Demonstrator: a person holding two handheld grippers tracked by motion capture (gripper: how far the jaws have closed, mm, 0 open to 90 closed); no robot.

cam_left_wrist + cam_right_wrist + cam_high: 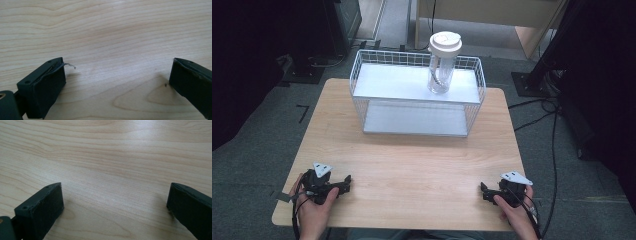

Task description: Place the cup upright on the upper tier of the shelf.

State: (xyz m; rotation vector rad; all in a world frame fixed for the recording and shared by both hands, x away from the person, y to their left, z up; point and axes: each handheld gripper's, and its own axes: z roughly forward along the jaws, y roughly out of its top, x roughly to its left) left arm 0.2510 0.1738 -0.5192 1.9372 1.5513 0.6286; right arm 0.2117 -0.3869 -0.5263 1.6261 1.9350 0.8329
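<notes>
- Left gripper [346, 181] rests on the wooden table [412, 160], jaws spread, well short of the wire basket [362, 75].
- Right gripper [484, 191] likewise, jaws spread, empty.
- Clear lidded cup [442, 62] stands upright inside the basket.

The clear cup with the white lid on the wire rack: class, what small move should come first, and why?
Probably lift the right tool forward toward the cup. Both tools rest open near the table's front edge, and the cup stands right of centre on the rack.
</notes>
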